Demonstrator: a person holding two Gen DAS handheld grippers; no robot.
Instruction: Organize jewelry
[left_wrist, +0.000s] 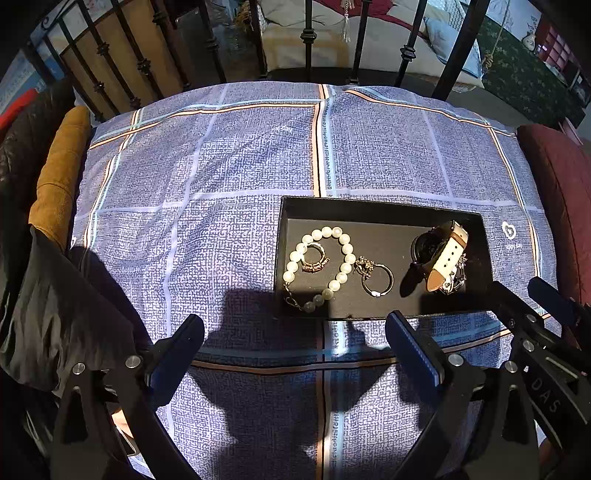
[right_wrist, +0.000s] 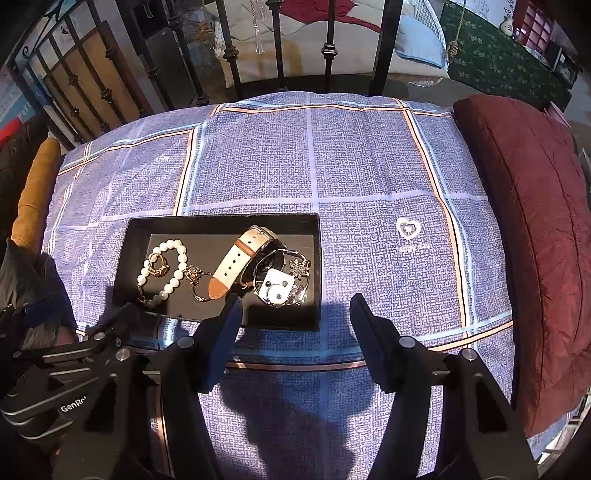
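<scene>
A black tray (left_wrist: 380, 210) (right_wrist: 221, 220) lies on the blue checked cloth. In it are a pearl bracelet (left_wrist: 319, 266) (right_wrist: 176, 271), a gold ring (left_wrist: 314, 257) (right_wrist: 159, 266), a silver ring with a charm (left_wrist: 376, 278) (right_wrist: 197, 282), and a watch with a cream strap (left_wrist: 448, 254) (right_wrist: 240, 260). The right wrist view also shows a white earring card (right_wrist: 276, 286) on a silver bangle (right_wrist: 301, 273). My left gripper (left_wrist: 295, 341) hovers open just in front of the tray, holding nothing. My right gripper (right_wrist: 295, 314) is open too, at the tray's near right corner, empty.
A dark red cushion (right_wrist: 532, 221) lies along the right side and a mustard cushion (left_wrist: 61, 170) along the left. A black iron railing (left_wrist: 310, 40) stands behind the cloth. Dark fabric (left_wrist: 55, 314) bunches at the near left.
</scene>
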